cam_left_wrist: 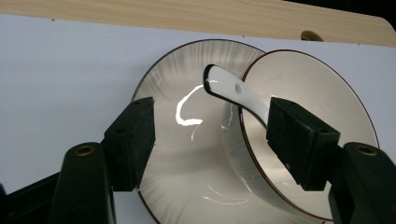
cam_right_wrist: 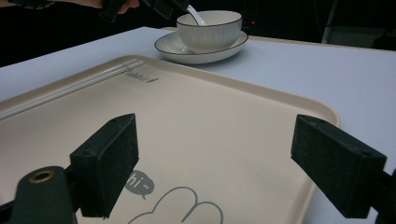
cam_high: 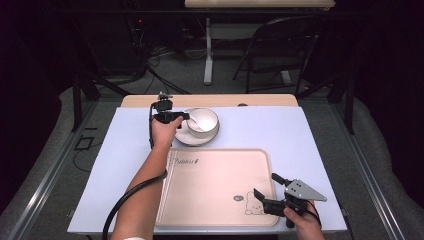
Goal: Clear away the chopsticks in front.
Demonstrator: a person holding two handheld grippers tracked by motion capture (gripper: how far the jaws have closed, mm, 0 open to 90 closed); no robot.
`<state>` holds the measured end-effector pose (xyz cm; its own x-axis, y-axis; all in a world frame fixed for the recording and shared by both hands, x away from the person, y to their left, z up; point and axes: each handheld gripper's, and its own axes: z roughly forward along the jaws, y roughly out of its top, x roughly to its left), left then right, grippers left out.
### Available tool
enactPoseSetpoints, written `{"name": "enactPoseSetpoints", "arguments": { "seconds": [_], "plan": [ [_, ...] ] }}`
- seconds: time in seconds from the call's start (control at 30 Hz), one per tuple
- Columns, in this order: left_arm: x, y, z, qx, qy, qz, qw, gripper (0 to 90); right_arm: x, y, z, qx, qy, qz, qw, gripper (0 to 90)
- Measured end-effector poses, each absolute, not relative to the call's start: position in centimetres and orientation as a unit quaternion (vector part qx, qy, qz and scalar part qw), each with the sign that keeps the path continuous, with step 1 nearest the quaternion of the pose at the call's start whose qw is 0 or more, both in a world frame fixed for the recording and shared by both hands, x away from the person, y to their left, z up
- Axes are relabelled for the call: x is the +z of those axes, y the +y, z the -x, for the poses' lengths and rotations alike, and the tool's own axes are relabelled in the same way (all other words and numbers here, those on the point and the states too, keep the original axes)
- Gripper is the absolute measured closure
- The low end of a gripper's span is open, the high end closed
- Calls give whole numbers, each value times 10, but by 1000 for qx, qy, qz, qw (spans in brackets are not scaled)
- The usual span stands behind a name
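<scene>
A white bowl with a dark rim stands on a matching plate at the back of the table. A white spoon leans in it, handle toward the left. In the left gripper view the spoon handle rises over the bowl's rim above the plate. My left gripper is open just over that handle, with no pad touching it. My right gripper is open and holds nothing above the near right corner of the beige tray.
A pale mat covers the table, whose wooden back edge shows behind it. The tray carries a rabbit drawing near its front. A folding chair and a table leg stand on the floor beyond.
</scene>
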<state>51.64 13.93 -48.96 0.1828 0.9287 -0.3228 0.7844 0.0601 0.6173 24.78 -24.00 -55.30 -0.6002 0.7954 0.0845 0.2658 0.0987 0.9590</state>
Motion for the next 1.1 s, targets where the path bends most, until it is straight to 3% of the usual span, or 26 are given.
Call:
{"name": "enactPoseSetpoints", "arguments": {
  "seconds": [0.83,1.1],
  "plan": [
    [-506,102,-535,120,601,-710,347,272,-553,-241,-247,558,700,-379,234,142],
    [-511,103,-537,108,607,-702,358,327,-553,-241,-248,557,700,-380,234,143]
  ]
}}
